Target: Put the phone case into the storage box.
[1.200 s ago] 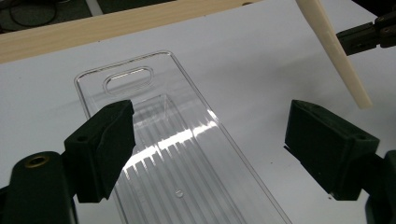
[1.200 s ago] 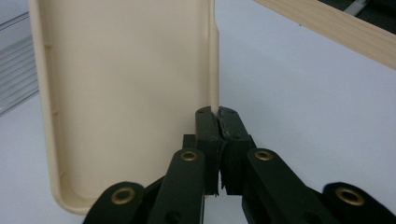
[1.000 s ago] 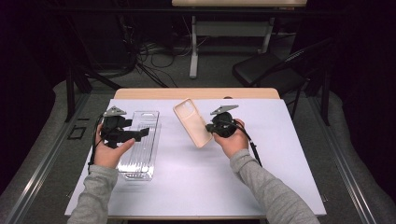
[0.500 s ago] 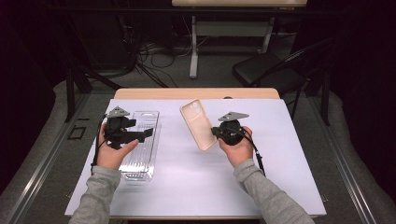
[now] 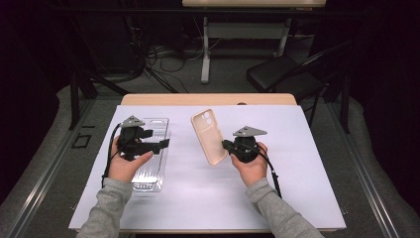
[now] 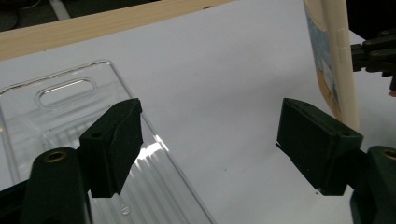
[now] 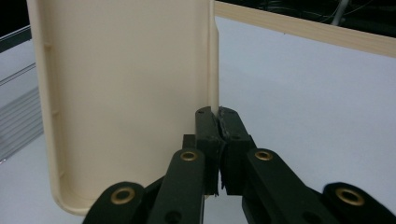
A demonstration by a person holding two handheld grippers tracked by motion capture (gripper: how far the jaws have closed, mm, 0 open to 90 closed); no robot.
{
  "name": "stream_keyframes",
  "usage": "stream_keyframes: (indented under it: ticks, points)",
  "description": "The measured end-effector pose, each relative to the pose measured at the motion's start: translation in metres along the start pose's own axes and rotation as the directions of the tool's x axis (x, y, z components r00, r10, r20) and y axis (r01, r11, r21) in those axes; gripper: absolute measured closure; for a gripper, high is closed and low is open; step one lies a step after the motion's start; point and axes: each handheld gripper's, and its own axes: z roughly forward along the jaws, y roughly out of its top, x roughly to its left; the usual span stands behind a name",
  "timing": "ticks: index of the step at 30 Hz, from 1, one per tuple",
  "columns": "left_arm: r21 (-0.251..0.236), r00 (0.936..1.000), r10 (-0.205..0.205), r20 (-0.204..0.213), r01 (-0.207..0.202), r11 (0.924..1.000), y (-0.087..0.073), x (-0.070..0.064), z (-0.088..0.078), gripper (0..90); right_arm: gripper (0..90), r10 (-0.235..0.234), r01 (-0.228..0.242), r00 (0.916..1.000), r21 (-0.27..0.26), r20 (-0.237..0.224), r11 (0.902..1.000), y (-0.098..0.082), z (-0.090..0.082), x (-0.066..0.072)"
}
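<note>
A beige phone case (image 5: 208, 136) stands tilted on edge over the white sheet, its hollow side toward my right gripper (image 5: 225, 145). That gripper is shut on the case's side rim (image 7: 214, 70), pinched between its pads (image 7: 205, 126). A clear plastic tray (image 5: 151, 166) lies flat at the left. My left gripper (image 5: 166, 144) hovers over the tray's right edge (image 6: 70, 116). Its jaws stand wide apart and have just been closing a little, with nothing between them. The beige case (image 6: 334, 60) rises beyond its right jaw.
A white sheet (image 5: 297, 188) covers the table, and a wooden strip (image 5: 208, 99) runs along the far edge. Behind the table stand a black chair (image 5: 282, 77), a desk frame and floor cables. Bare sheet lies between the hands and at the right.
My right hand has moved right and toward the person with the case, which now stands a little more upright. The left hand has stayed over the clear tray.
</note>
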Motion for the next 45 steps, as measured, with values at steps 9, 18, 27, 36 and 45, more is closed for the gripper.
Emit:
stream_keyframes:
  ticks: [9,18,27,36,45]
  points:
    - [-0.018,0.9965,-0.001,0.083,0.003,0.9998,-0.001,-0.021,0.010,28.4,88.3,0.006,-0.005,0.9998,-0.035,0.017,0.9994,-0.004,-0.002,0.005]
    - [-0.022,0.9848,-0.071,0.158,0.076,0.9969,-0.004,-0.032,0.017,29.0,88.2,0.007,-0.005,0.9993,-0.047,0.037,0.9989,-0.005,-0.001,0.007]
    - [-0.020,0.9805,-0.082,0.179,0.087,0.9960,-0.007,-0.038,0.021,33.6,88.2,-0.008,0.010,0.9995,-0.048,0.031,0.9988,-0.008,0.003,0.012]
    - [0.008,0.9741,-0.073,0.214,0.073,0.9973,-0.009,-0.046,0.026,41.5,88.1,-0.016,0.017,0.9994,-0.049,0.030,0.9987,-0.010,0.004,0.016]
    - [0.018,0.9610,-0.127,0.246,0.126,0.9919,-0.011,-0.052,0.026,42.2,88.2,-0.019,0.019,0.9996,-0.047,0.020,0.9987,-0.010,0.005,0.019]
